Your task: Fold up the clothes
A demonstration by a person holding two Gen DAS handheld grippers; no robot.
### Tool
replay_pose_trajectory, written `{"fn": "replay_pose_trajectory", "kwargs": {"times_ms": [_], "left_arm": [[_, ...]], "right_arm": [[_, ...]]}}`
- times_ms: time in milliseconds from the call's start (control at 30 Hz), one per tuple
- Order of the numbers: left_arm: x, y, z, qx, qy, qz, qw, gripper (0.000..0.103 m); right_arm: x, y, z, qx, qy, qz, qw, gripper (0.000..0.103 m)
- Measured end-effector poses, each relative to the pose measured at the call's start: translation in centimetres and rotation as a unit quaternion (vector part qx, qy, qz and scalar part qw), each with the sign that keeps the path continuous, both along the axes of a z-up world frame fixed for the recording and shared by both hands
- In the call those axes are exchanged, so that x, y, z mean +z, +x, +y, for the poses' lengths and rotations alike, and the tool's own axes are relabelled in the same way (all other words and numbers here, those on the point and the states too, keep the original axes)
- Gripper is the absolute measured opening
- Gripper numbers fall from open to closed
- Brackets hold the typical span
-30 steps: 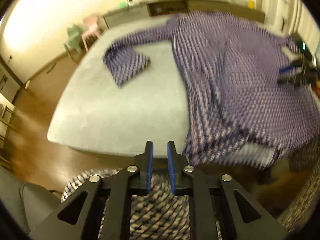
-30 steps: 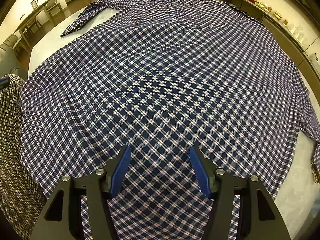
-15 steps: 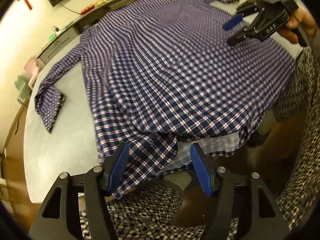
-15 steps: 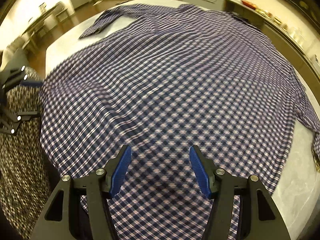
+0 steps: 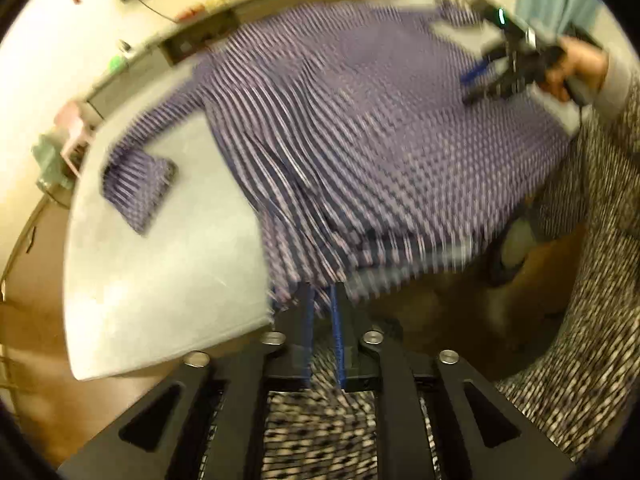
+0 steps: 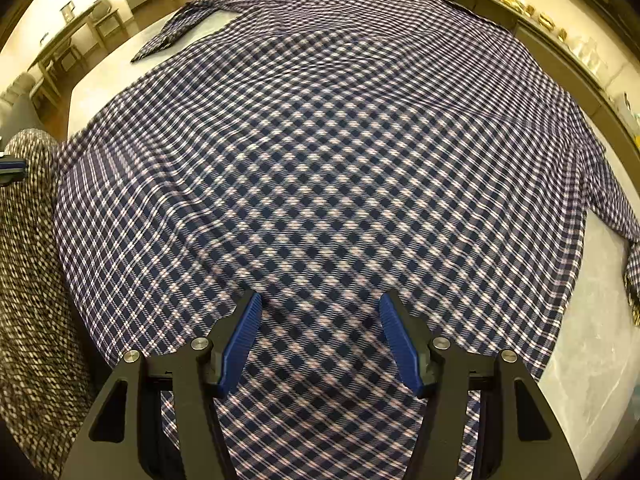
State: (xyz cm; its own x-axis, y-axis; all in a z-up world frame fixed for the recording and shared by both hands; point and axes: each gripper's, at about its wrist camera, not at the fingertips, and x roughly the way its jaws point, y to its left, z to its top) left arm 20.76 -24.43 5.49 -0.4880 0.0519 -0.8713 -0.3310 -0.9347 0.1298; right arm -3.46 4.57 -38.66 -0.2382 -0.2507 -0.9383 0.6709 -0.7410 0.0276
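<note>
A navy and white plaid shirt (image 6: 320, 140) lies spread over a pale grey table (image 6: 592, 360), its hem hanging over the near edge. In the blurred left wrist view, the shirt (image 5: 380, 140) reaches down to my left gripper (image 5: 321, 296). Its jaws are closing to a narrow gap on the hem's corner at the table (image 5: 160, 272) edge, with cloth between the pads. My right gripper (image 6: 320, 308) stands open just above the shirt's lower part with nothing between its fingers. The left view also shows the right gripper (image 5: 476, 80), held by a hand over the shirt's far side.
One sleeve with its cuff (image 5: 136, 188) lies out on the table's left part. The person's black-and-white tweed garment (image 6: 28, 260) is close by the table edge. Cabinets and a counter (image 6: 540, 20) run along the walls, and small chairs (image 5: 68, 140) stand beyond the table.
My left gripper opened wide over the hem, then narrowed onto the hem's corner. The right gripper came down closer to the shirt, still as wide open.
</note>
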Motion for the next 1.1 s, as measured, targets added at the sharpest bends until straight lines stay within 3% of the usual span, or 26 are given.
{"fn": "replay_pose_trajectory", "kwargs": {"times_ms": [67,167,300,400,467,567,667,767,833,967,1000,1100], "left_arm": [[1.5,-1.7,-0.8,0.021,0.039,0.029,0.9986,0.047],[1.0,-5.6,-0.6,0.027,0.075,0.036,0.9962,0.049],[-4.5,-10.8,2.6,0.010,0.037,-0.016,0.9992,0.049],[-8.7,-11.8,4.3,-0.003,-0.016,-0.066,0.9977,0.049],[-9.1,-10.3,5.1,-0.026,-0.029,-0.066,0.9971,0.057],[-8.6,-9.4,5.5,-0.052,-0.046,-0.097,0.9929,0.057],[-6.0,-10.5,5.4,-0.063,-0.036,-0.079,0.9942,0.058],[-3.0,-16.2,5.1,-0.032,-0.029,-0.031,0.9986,0.058],[-2.5,-21.2,4.7,0.011,-0.024,-0.012,0.9996,0.059],[-3.8,-31.6,3.6,0.092,-0.014,-0.001,0.9956,0.059],[-4.3,-33.9,3.6,0.106,-0.015,-0.002,0.9943,0.059],[-6.8,-40.1,3.6,0.135,-0.047,-0.022,0.9895,0.059]], "right_arm": [[-1.4,-2.9,2.1,-0.028,-0.039,0.002,0.999,0.063],[-3.6,-4.6,4.6,-0.083,-0.066,0.015,0.994,0.063],[-8.6,-5.9,7.3,-0.123,-0.047,0.029,0.991,0.063],[-11.5,-5.0,9.5,-0.097,0.003,0.046,0.994,0.066],[-13.4,-4.4,10.7,-0.071,0.026,0.033,0.997,0.067],[-16.1,-4.2,12.9,-0.040,0.031,0.011,0.999,0.068],[-17.7,-5.5,14.7,-0.045,0.033,0.022,0.998,0.067],[-17.4,-9.8,16.8,-0.110,-0.032,0.067,0.991,0.067],[-18.3,-13.5,17.9,-0.155,-0.060,0.099,0.981,0.067],[-20.5,-21.4,20.6,-0.172,-0.046,0.133,0.975,0.067],[-21.2,-23.4,18.6,-0.169,-0.043,0.137,0.975,0.067],[-20.6,-23.9,17.7,-0.151,-0.016,0.140,0.978,0.067]]}}
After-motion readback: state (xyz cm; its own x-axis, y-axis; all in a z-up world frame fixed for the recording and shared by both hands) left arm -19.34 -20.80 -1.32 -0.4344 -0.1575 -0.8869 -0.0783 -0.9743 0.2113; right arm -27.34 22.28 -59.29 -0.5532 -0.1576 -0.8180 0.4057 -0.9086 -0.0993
